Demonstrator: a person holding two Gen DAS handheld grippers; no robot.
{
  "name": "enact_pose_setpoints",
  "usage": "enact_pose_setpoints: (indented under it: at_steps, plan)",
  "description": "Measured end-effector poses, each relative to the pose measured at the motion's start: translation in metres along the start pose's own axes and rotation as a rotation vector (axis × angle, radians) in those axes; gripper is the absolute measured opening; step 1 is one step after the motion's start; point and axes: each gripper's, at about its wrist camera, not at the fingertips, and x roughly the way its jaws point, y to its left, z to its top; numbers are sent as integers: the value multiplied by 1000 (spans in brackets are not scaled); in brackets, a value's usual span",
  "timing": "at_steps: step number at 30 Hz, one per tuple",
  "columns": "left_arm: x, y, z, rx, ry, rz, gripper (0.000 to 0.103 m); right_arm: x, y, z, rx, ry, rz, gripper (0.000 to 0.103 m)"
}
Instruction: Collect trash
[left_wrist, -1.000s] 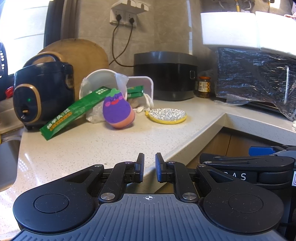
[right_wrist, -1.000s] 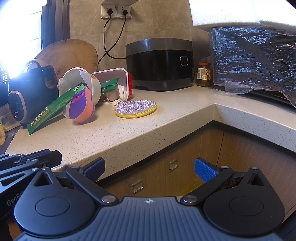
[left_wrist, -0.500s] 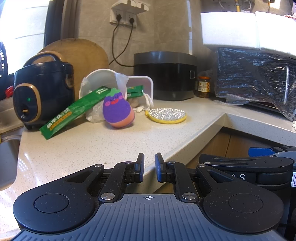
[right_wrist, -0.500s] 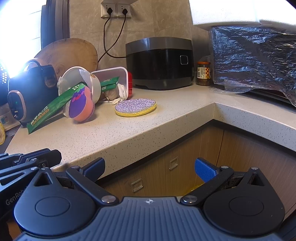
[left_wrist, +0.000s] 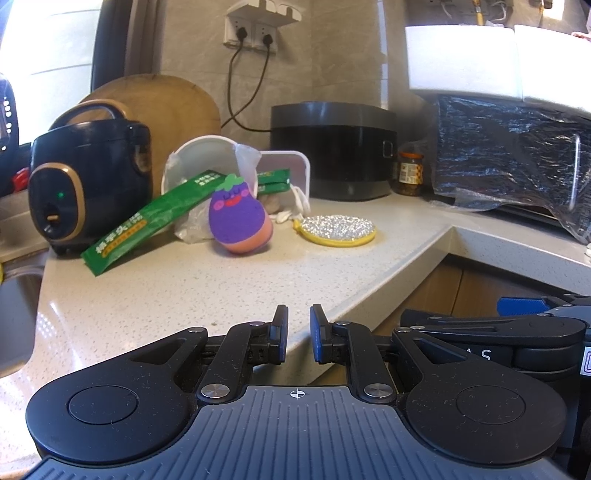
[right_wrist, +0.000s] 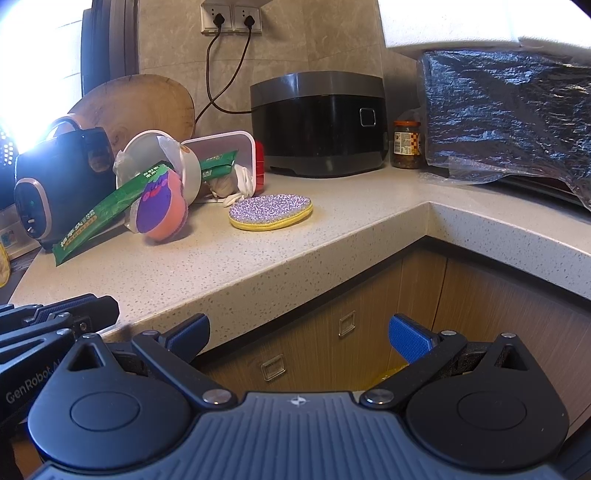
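nothing looks collected yet, as far as i can judge: the green wrapper (left_wrist: 147, 225), the tipped white bowl (left_wrist: 199, 155) with its plastic film and the container (left_wrist: 291, 173) behind it all sit on the counter (left_wrist: 184, 288). my left gripper (left_wrist: 297, 334) is nearly closed and empty; my right gripper (right_wrist: 299, 334) is spread wide, empty too. the pile lies well ahead of both, toward the back left.

Strong daylight glare blows out upper left; counter evenly lit, sharp; fisheye bending at edges.
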Motion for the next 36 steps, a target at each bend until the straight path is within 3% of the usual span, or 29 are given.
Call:
enact_pose_setpoints:
  at_steps: [14,20,23,26,30,32,35,36]
  plan:
    - [12,8,7,-19,11,48,16,22,-4,6,18,29,35,103]
    - [20,24,44,-35,30,39,16,38,-8,40,12,-28,87,103]
    - [24,39,72,-26,23,13,16,49,-5,66,-59,-83,149,103]
    - [36,58,98,-46,19,-52,17,62,4,88,-222,-161,253,103]
    - [67,83,119,-130,28,21,17,94,9,109,-266,-72,282,103]
    - [85,96,130,-158,18,71,17,107,7,114,-232,-44,278,103]
    - [107,112,150,-179,-62,114,17,123,-1,117,-166,-14,282,103]
    - [117,116,157,-187,-40,106,17,128,-2,118,-148,0,288,103]
